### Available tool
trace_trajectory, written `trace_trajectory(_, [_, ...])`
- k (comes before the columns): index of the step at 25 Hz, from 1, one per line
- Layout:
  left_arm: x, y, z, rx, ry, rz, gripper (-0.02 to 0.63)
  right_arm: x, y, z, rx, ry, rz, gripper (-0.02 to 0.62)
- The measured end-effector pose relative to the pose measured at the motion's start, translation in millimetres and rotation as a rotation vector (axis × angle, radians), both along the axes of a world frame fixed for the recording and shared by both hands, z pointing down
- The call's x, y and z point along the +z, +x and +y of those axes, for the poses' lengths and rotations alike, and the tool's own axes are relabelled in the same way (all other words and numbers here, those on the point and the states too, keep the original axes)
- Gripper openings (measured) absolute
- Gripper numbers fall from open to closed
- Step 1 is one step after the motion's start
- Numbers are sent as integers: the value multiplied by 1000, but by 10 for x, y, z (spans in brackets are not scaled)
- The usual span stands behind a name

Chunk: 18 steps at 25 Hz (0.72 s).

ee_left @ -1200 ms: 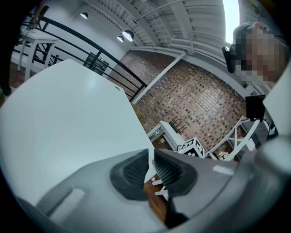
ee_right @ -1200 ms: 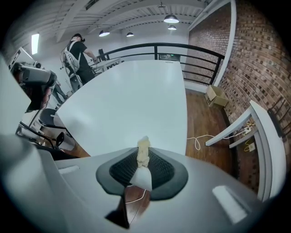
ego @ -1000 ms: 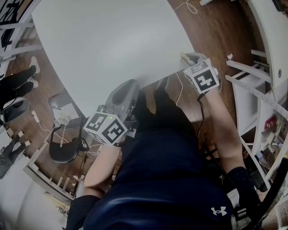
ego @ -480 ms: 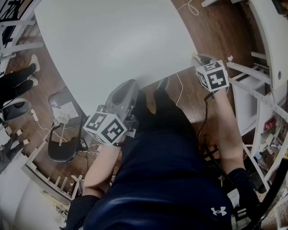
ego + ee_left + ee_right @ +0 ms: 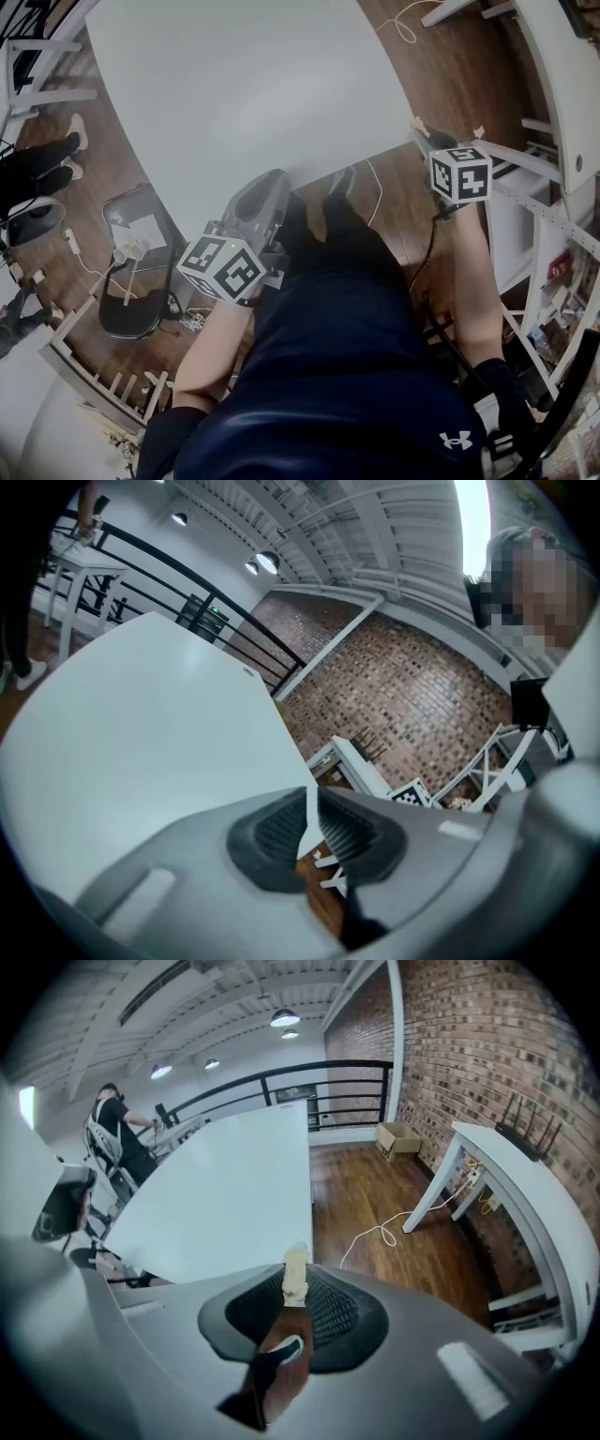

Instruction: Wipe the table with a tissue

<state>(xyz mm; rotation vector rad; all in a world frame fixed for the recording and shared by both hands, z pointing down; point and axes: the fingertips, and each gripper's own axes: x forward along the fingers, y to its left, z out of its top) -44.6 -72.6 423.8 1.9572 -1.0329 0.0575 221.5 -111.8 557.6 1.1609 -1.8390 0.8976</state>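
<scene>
Tissue (image 5: 295, 1272), a small cream wad, is pinched at the very tip of the right gripper (image 5: 295, 1290), whose dark ribbed pads are pressed together on it. In the head view this right gripper (image 5: 421, 129) is held out past the near right corner of the white table (image 5: 234, 84). It is over the wooden floor (image 5: 450, 66) and not over the tabletop, so the tissue touches nothing but the pads. The right gripper view looks along the table's right edge, with a white cable (image 5: 375, 1234) lying loose on the boards beside it.

The left gripper (image 5: 274, 176) rests or hovers at the table's near edge, in front of the person's body; contact cannot be confirmed. Its own view shows the left gripper (image 5: 312, 810) with its pads drawn almost together, only a thin slit between them. Nothing is in that slit; only the table corner and the floor show through.

The tabletop is bare and evenly white in all three views, with no spill, crumb or smear that can be made out. Whether any wiping is already done therefore cannot be read from the surface. As things stand, the tissue is held securely but is off the table. Wiping would first need the right gripper brought back over the top and lowered until the wad presses on it.
</scene>
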Motion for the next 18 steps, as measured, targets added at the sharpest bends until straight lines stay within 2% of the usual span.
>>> trace_trajectory(5, [-194,-32,-81,3,55,6,35,-500,-79,-69,151,118,-256,71])
trace_trajectory(10, [-481,-35,-101,3,108,9,35,-1183,-271,-40,244,238,-541,71])
trace_trajectory(15, [-805,-84,-221,-16,200,30,35,-1812,-482,-57,273,365,-717,71])
trace_trajectory(18, [-970,-96,-217,-18,238,37,35,-2143,-500,-4,292,439,-786,71])
